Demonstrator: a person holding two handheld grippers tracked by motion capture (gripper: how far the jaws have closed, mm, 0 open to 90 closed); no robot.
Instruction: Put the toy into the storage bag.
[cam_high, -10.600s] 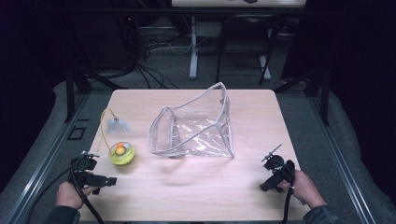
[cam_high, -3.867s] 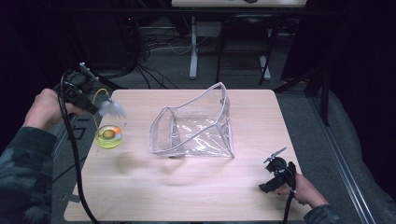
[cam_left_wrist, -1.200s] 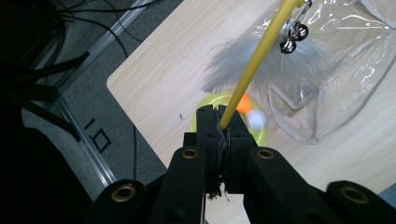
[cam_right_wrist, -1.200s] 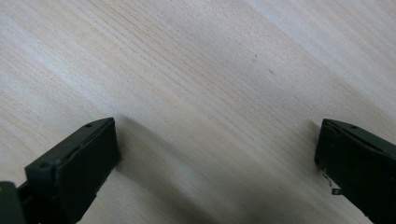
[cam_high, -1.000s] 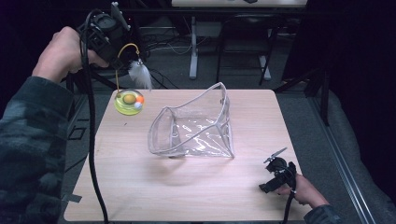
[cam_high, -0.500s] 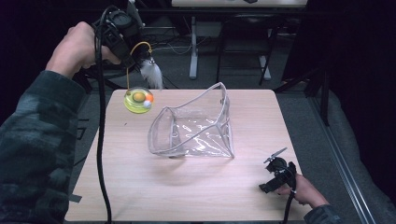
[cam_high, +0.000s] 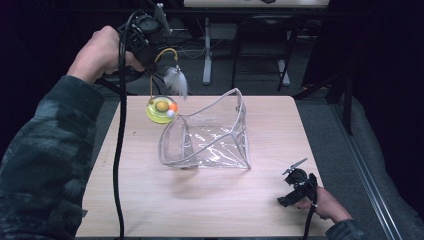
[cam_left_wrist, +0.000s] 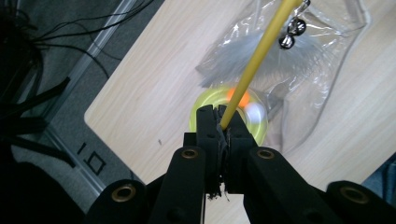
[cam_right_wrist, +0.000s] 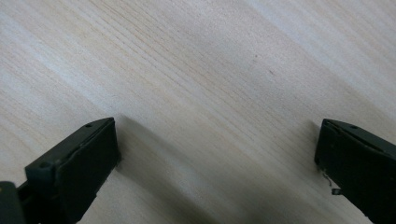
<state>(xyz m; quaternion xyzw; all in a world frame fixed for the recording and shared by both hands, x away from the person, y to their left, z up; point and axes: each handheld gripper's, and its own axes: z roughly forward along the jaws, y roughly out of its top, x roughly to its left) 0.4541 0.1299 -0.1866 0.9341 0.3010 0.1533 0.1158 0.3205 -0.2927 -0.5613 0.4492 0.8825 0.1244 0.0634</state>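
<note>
Light wooden table (cam_high: 210, 200) taken as landmark, set on grey carpet (cam_high: 345, 150). Beyond table's far edge, white desk leg (cam_high: 206, 55) seen, with black cables (cam_high: 192, 47) trailed on floor beside it. Dark chair legs (cam_high: 290, 65) placed beyond table's far right corner. Metal floor strip (cam_high: 367, 180) run along table's right side.

White marking "10" (cam_left_wrist: 88, 156) on the grey floor (cam_left_wrist: 70, 116), just beside the table (cam_left_wrist: 154, 93) corner (second character boxy, possibly a square outline), no other legible text, label or brand.
</note>
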